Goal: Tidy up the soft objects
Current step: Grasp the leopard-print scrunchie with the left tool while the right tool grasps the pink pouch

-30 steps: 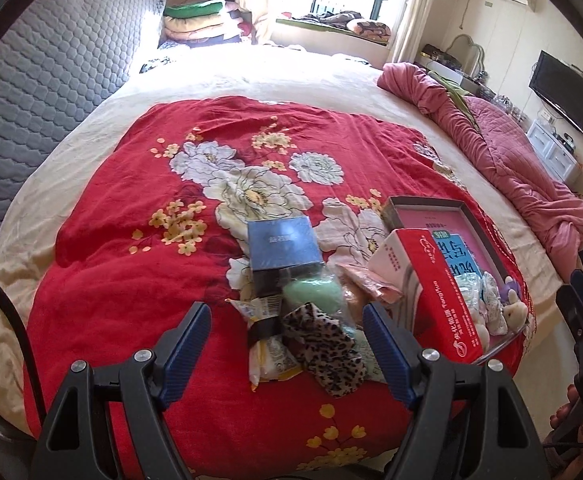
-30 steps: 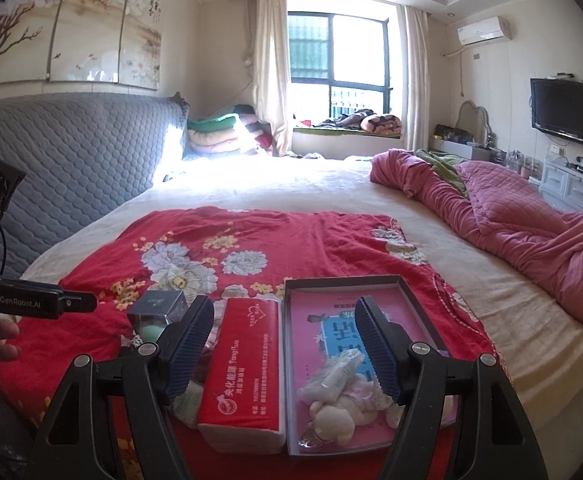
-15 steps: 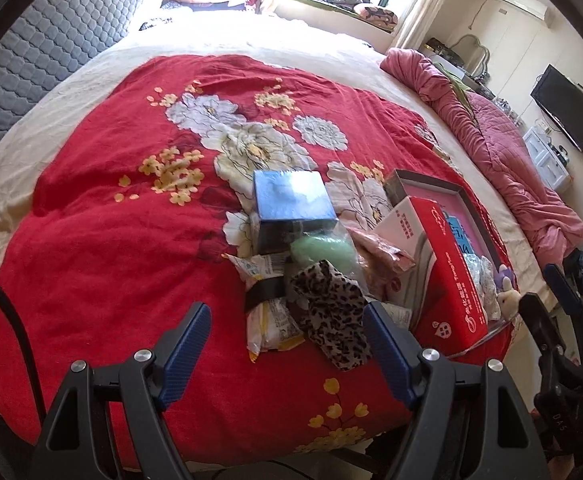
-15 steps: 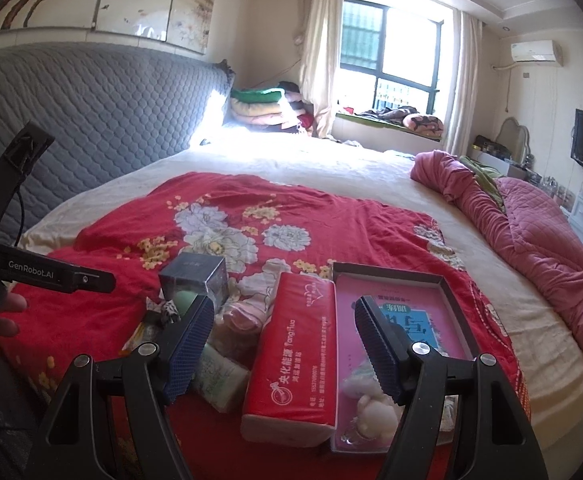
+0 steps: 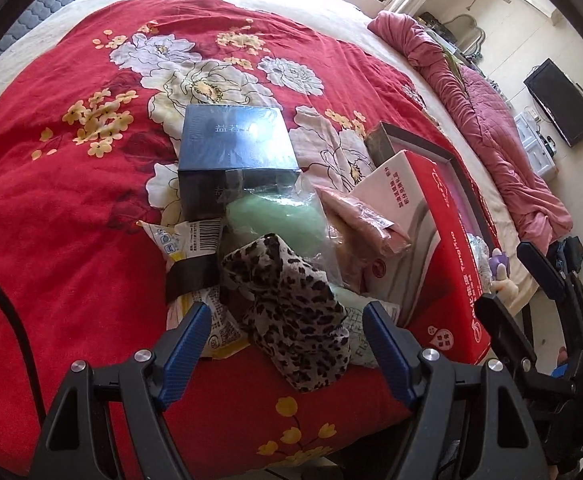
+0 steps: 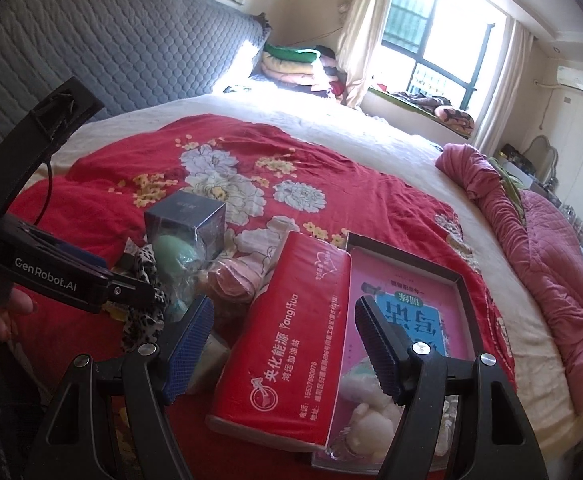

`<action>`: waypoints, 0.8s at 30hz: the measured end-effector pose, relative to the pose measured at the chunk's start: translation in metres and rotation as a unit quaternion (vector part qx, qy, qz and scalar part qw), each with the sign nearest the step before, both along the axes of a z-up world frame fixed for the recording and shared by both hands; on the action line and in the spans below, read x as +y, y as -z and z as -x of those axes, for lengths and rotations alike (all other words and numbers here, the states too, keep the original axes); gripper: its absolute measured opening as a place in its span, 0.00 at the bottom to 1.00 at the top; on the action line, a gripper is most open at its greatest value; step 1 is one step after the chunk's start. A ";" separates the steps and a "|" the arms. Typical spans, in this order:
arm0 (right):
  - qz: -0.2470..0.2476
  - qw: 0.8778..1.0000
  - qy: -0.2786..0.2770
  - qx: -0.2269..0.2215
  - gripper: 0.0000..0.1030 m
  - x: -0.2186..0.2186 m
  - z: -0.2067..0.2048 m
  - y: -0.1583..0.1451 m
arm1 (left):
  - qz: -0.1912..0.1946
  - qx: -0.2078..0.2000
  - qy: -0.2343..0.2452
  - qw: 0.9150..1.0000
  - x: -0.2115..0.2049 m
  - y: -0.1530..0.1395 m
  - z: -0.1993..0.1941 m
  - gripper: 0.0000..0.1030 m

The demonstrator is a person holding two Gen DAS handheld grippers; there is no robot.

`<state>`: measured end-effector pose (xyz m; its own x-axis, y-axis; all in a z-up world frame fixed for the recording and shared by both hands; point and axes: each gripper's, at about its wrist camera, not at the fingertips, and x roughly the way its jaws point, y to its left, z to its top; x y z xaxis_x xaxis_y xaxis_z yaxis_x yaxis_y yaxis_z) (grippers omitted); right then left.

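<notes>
A heap of soft things lies on the red floral blanket (image 5: 71,208): a leopard-print cloth (image 5: 291,312), a green sponge in clear wrap (image 5: 275,220), a pink bagged cloth (image 5: 359,228), yellow-white packets (image 5: 187,240) and a red tissue pack (image 5: 447,264). A dark blue box (image 5: 235,144) stands behind them. My left gripper (image 5: 287,344) hangs open over the leopard cloth, touching nothing. In the right wrist view my right gripper (image 6: 285,340) is open above the red tissue pack (image 6: 299,332). A pink-lined tray (image 6: 407,296) holds a small white plush (image 6: 371,424).
The bed's front edge runs just below the heap. A rumpled pink quilt (image 6: 531,248) lies along the right side. A grey padded headboard (image 6: 91,60) and folded bedding (image 6: 291,64) stand at the far end. A person's hand (image 6: 7,316) holds the left gripper's handle.
Both grippers have sunk and tipped down toward the heap, which now looks larger. The right gripper's view has rolled and swung left. Both sets of jaws stay open.
</notes>
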<state>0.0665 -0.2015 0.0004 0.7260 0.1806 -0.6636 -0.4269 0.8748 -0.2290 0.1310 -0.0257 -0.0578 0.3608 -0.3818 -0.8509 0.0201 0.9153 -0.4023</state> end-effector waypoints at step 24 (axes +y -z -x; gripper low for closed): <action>0.194 0.973 -0.127 0.005 0.54 0.087 -0.059 0.060 | 0.099 0.012 0.017 0.995 0.024 0.034 -0.016 0.29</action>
